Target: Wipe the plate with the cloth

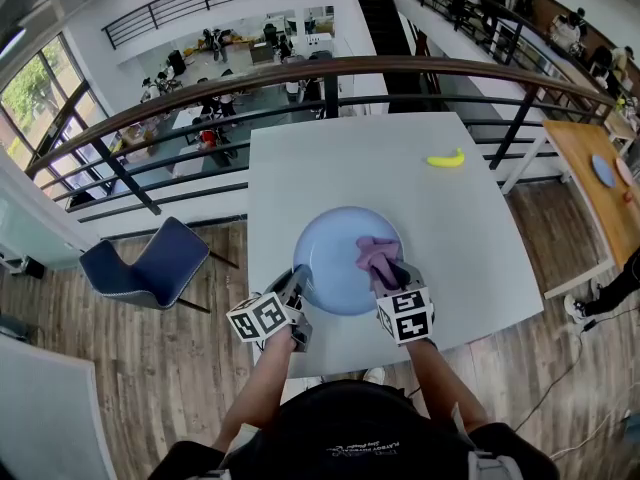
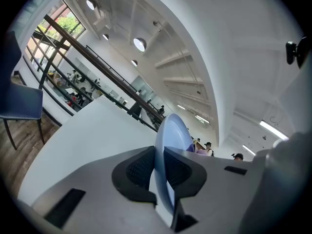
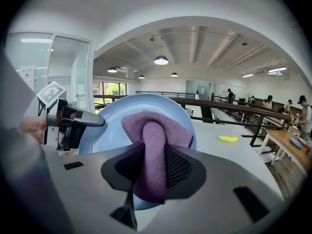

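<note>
We clamp the left hand-held gripper point(image 1: 298, 283) on the plate point(image 1: 330, 258) rim to steady it, while our right hand-held gripper point(image 1: 392, 276) pinches the cloth point(image 1: 372, 252) against it for wiping.

A white counter point(image 1: 370, 183) carries a pale blue plate point(image 1: 330, 258) close to the middle of its near edge. The left claw point(image 1: 297, 283) meets the plate's rim on the near left side. The right claw point(image 1: 388, 276) reaches in from the near edge, and a purple cloth point(image 1: 374, 253) is bunched at its tip on the right half of the plate. A yellow banana point(image 1: 446, 158) lies well apart, toward the counter's far right corner. Off the counter's left edge, a blue chair point(image 1: 150, 263) stands on the wooden floor point(image 1: 150, 388). A dark railing point(image 1: 300, 73) runs beyond the far edge.
</note>
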The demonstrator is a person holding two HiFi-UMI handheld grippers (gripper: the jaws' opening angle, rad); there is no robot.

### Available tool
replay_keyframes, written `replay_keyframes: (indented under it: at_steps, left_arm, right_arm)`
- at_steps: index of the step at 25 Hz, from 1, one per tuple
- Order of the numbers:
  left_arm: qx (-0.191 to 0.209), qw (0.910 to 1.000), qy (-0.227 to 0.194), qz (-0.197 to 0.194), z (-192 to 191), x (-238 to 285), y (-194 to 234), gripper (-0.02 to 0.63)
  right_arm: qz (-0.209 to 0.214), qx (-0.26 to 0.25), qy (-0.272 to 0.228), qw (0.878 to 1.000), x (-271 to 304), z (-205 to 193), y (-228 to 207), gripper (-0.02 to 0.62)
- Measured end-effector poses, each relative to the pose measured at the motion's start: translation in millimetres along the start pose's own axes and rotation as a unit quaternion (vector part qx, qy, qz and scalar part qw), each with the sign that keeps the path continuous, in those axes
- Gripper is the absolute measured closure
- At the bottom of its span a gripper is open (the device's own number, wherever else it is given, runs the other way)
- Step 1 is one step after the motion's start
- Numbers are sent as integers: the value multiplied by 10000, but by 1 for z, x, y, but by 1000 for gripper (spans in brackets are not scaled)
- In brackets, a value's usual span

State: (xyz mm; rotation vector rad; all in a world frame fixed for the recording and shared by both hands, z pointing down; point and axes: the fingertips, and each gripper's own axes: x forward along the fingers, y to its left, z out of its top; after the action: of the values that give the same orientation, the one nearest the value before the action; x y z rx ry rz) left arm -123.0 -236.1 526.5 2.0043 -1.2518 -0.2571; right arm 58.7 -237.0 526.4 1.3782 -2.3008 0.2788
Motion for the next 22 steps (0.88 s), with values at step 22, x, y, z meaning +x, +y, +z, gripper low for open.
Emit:
replay_keyframes:
  at_steps: [22]
  left_arm:
    - [134,9987,489,14,-29,11,-1,565]
  right_arm:
    - [-217,135,-1862,9822,-51,48,-9,479]
